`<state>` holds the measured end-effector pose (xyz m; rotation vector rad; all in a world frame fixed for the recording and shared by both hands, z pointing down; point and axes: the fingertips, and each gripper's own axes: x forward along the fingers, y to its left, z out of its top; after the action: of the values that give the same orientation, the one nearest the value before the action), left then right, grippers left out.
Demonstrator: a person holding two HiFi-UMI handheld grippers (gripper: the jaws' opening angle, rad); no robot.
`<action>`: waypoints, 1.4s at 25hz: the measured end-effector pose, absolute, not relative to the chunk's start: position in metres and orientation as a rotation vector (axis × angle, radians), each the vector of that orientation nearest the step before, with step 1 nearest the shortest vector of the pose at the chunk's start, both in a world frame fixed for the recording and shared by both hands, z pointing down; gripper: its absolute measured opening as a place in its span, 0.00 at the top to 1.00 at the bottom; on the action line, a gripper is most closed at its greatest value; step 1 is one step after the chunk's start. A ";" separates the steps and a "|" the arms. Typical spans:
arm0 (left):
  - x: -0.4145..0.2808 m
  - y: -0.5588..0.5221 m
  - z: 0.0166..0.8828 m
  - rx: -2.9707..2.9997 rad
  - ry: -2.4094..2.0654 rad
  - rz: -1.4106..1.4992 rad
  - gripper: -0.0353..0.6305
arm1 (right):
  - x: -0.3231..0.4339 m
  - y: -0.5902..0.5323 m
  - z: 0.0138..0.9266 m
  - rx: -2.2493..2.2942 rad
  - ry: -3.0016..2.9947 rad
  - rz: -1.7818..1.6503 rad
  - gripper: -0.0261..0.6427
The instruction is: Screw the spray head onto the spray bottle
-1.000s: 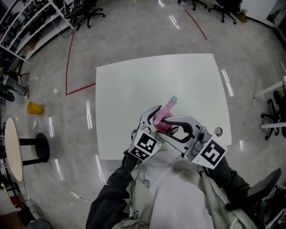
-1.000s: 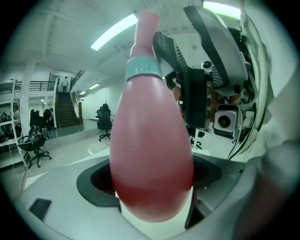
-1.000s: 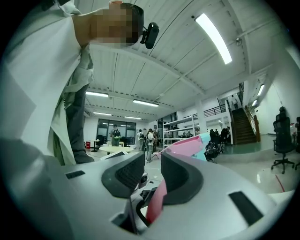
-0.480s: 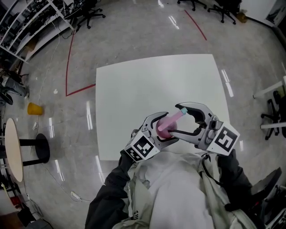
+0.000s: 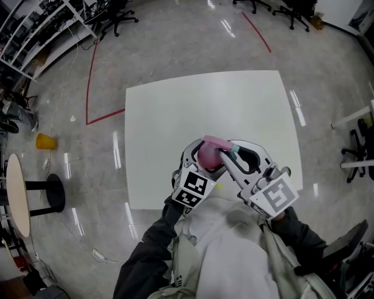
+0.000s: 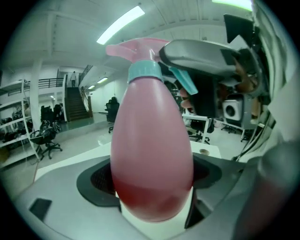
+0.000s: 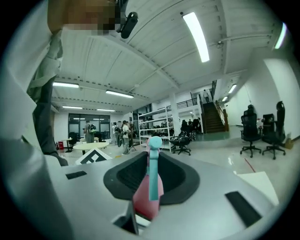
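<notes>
A pink spray bottle [image 5: 205, 157] is held up over the near edge of the white table [image 5: 175, 111]. My left gripper [image 5: 203, 163] is shut around its wide lower body [image 6: 152, 154]. A teal collar [image 6: 145, 71] and the pink spray head [image 6: 136, 47] sit on top of the bottle. My right gripper [image 5: 229, 153] comes in from the right at the level of the head. Its jaws have just been closing, and they now press on the pink head with its teal trigger [image 7: 153, 173]. One right finger [image 6: 201, 54] shows beside the collar.
The table's far part [image 5: 234, 93] lies beyond the grippers. On the floor at left are a yellow object [image 5: 45, 141], a round side table [image 5: 14, 195] and a red tape line [image 5: 90, 87]. Office chairs [image 5: 117, 17] stand at the far edge.
Half a second ago the right gripper stood out to the right with wide jaws around the nozzle. It has since swung back left and shut on the spray head. The bottle now tilts less to the right.
</notes>
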<state>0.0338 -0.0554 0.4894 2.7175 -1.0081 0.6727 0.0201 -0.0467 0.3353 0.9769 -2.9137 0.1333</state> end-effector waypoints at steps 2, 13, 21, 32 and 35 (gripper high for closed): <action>0.032 -0.060 0.492 2.680 -1.042 0.682 0.28 | 0.009 -0.037 0.338 0.943 -2.905 0.160 0.88; 0.028 -0.062 0.489 2.662 -1.046 0.770 0.28 | 0.008 -0.027 0.343 0.864 -2.868 0.033 0.87; 0.020 -0.054 0.509 2.543 -1.006 0.868 0.28 | 0.010 -0.021 0.356 0.836 -2.827 0.196 0.87; 0.036 -0.037 0.484 2.736 -0.674 0.728 0.28 | 0.032 -0.014 0.306 0.610 -3.185 0.176 0.74; 0.042 -0.012 0.462 2.865 -0.377 0.584 0.28 | 0.040 -0.013 0.296 0.329 -3.262 0.342 0.73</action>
<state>0.0418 -0.0122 0.4619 2.8646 -0.3775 0.5843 0.0402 -0.0130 0.2961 0.3289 -3.2623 0.3424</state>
